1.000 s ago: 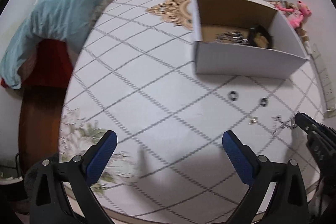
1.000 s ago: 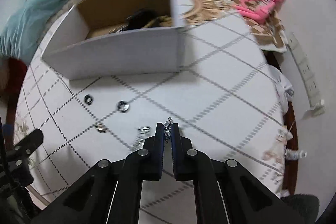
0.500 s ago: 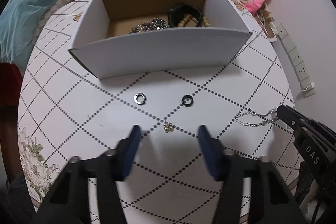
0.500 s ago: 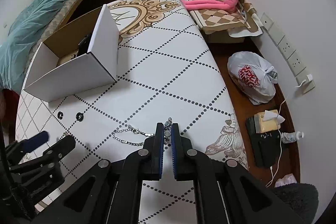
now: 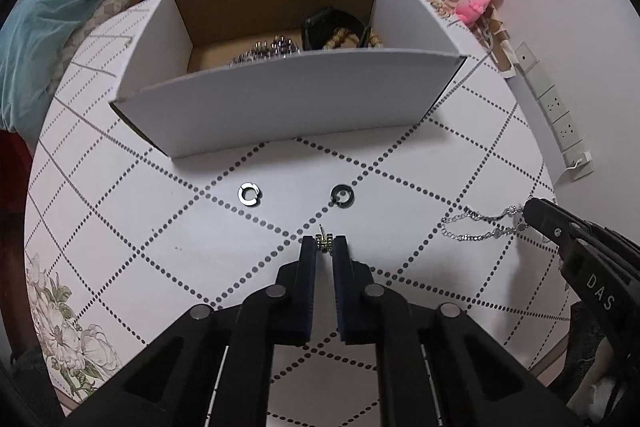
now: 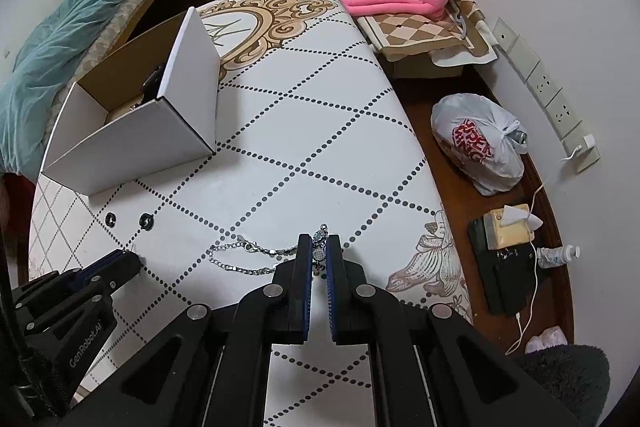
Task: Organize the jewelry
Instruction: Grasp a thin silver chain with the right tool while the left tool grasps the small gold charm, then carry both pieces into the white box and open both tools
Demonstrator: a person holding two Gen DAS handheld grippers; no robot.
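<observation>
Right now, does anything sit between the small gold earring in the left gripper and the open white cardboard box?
Only the white cardboard box's near wall. The small gold earring must clear it; two dark rings lie flat beneath that path.

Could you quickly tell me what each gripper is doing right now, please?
Left gripper: shut on the small gold earring.
Right gripper: shut on the silver chain's pendant.
</observation>
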